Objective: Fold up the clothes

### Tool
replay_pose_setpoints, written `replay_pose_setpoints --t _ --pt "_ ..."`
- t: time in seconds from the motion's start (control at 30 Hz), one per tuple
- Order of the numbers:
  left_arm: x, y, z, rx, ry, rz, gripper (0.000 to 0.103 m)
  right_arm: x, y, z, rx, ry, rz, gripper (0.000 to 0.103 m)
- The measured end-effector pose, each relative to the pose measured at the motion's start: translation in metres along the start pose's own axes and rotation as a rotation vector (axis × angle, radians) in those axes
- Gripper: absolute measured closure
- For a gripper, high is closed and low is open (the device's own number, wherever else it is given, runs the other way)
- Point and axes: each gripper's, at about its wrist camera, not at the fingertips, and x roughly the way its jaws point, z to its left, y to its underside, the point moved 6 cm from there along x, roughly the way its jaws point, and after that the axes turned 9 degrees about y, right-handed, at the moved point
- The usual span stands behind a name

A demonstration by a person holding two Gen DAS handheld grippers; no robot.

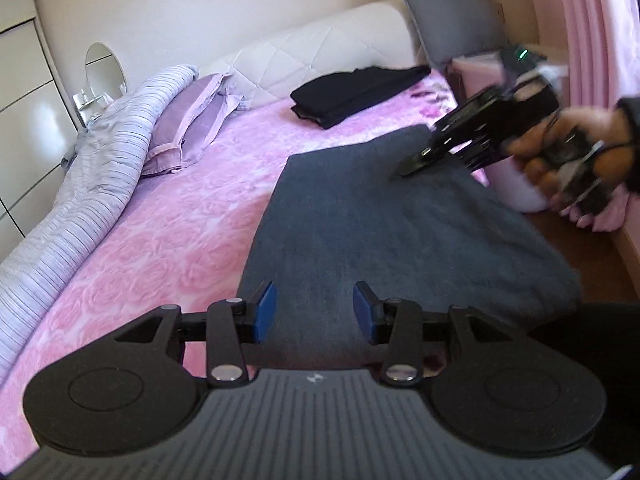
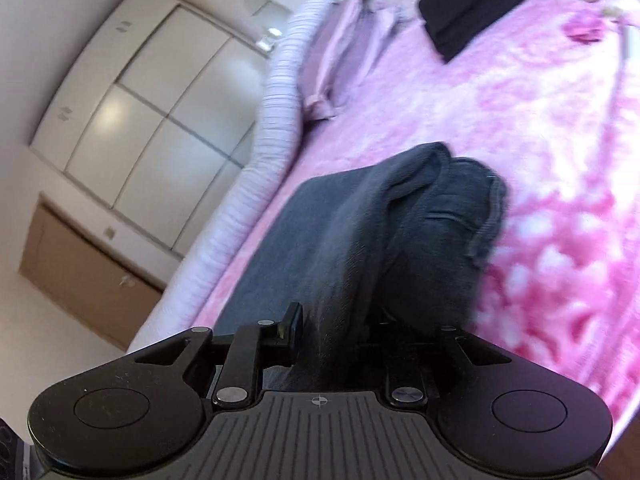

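The pink rose-patterned fleece bed cover (image 1: 160, 216) fills the middle of the left wrist view, and on it, from the centre down toward the lower right of that frame, lies the dark grey-blue knitted garment (image 1: 384, 216), spread flat as a long rectangle whose long axis runs from the lower centre up toward the right, away from the camera. The left gripper (image 1: 315, 312), at the bottom centre of that frame, hangs directly over the garment's near end with its blue pads spread wide and nothing between them. The right gripper (image 1: 416, 162) sits at the far right edge of the cloth in the upper right of that frame, held by a person's hand (image 1: 576, 160); in the right wrist view the same right gripper (image 2: 332, 332) has a raised ridge of the grey cloth running between its fingers, so I judge it clenched on that edge, though one finger is hidden by the fabric. So the right claw is the one already on the cloth, and a fold would likely carry that edge across the short axis toward the frame's left. Counted: one striped lilac quilt (image 1: 80, 184) along the left, one grey garment, one lilac pillow (image 1: 192, 120), one folded black garment (image 1: 356, 94) at upper centre, and two grippers.
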Motion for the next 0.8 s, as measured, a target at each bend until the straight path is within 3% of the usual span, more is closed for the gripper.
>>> replay_pose_setpoints --t 0.13,0.17,0.23,0.27,0.3,0.4,0.5,0.6,0.7,0.8 --pt "0.023 -0.001 0.022 -0.014 -0.011 0.020 0.063 -0.022 0.000 0.001 -0.053 0.055 -0.028 0.072" --pt "0.027 -0.002 0.029 -0.035 -0.005 0.023 0.062 -0.032 0.002 0.003 -0.078 0.063 -0.044 0.065" --pt "0.036 -0.003 0.044 -0.089 0.015 0.028 0.059 -0.048 0.005 0.003 -0.112 0.085 -0.084 0.042" --pt "0.042 -0.003 0.052 -0.142 0.038 0.029 0.059 -0.056 0.007 0.002 -0.122 0.098 -0.108 0.024" --pt "0.049 -0.003 0.060 -0.195 0.060 0.031 0.059 -0.059 0.007 0.000 -0.128 0.108 -0.135 0.016" --pt "0.072 0.005 0.079 -0.325 0.093 0.069 0.058 -0.044 0.003 -0.008 -0.117 0.126 -0.137 0.015" --pt "0.102 0.024 0.085 -0.388 0.128 0.141 0.054 -0.022 -0.001 -0.017 -0.104 0.151 -0.124 0.015" --pt "0.111 0.034 0.093 -0.461 0.166 0.131 0.047 0.000 -0.005 -0.024 -0.082 0.201 -0.092 0.014" --pt "0.102 0.034 0.098 -0.467 0.179 0.118 0.047 0.015 -0.010 -0.024 -0.061 0.202 -0.107 0.007" --pt "0.093 0.035 0.102 -0.472 0.191 0.105 0.047 0.023 -0.018 -0.027 -0.002 0.191 -0.122 0.007"
